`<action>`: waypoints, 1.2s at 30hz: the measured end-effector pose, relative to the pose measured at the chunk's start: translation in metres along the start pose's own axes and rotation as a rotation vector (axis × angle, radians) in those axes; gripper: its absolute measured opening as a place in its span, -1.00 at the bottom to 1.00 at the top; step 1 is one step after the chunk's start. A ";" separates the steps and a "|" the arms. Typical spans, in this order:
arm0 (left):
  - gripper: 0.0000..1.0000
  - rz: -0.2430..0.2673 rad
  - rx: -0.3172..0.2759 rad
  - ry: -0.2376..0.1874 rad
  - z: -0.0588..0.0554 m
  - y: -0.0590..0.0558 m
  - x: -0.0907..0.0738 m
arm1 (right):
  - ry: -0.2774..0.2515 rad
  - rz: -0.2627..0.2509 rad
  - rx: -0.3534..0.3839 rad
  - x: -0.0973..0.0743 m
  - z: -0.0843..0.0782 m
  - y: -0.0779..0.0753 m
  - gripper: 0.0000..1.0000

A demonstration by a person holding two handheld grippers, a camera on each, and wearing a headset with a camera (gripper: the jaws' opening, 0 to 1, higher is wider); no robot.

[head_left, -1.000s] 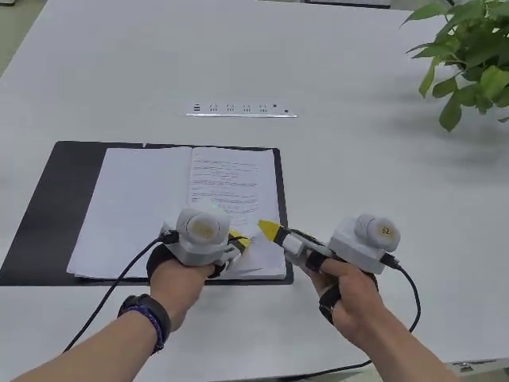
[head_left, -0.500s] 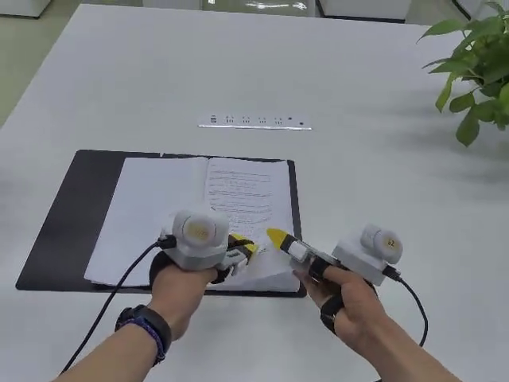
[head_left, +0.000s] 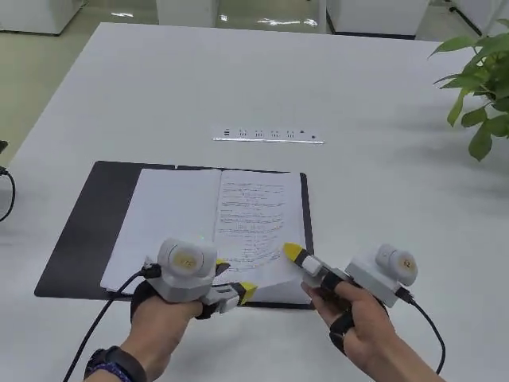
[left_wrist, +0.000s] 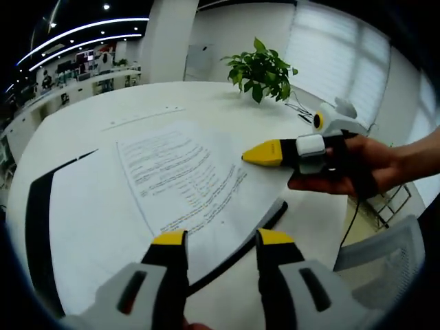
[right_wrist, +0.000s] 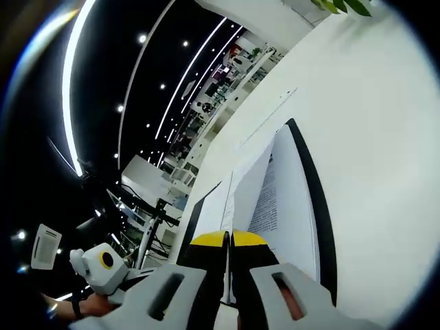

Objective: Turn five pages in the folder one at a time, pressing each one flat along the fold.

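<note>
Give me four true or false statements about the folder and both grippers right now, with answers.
1. The folder lies open on the table. True.
2. The left gripper has its jaws shut. False: they stand apart.
3. The right gripper has its jaws together. True.
4. The printed page is on the folder's left side. False: in the head view it is on the right, and the left sheet looks blank.

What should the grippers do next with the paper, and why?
Probably ease the open left gripper forward and pinch the lower corner of the printed page, which looks slightly lifted off the folder right before its jaws. The right gripper is shut, its tip by that page's outer edge.
</note>
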State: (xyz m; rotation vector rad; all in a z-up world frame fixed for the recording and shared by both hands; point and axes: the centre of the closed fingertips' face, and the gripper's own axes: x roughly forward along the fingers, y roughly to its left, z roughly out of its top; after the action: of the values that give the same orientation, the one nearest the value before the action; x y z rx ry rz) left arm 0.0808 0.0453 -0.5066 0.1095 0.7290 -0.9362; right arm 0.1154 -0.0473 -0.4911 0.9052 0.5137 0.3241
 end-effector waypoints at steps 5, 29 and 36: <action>-0.18 0.040 0.017 -0.012 0.002 0.011 -0.021 | -0.007 0.002 -0.002 -0.001 0.002 0.004 -1.00; -0.02 0.132 0.007 -0.026 -0.024 0.036 -0.083 | -0.013 0.058 -0.033 0.020 -0.001 0.051 -1.00; 0.03 0.148 0.001 -0.052 -0.024 0.047 -0.100 | 0.004 0.070 -0.055 0.031 -0.008 0.067 -1.00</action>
State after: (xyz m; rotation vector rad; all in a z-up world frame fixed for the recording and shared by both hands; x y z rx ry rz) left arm 0.0665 0.1520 -0.4740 0.1378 0.6626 -0.7956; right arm 0.1331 0.0119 -0.4500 0.8706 0.4755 0.4020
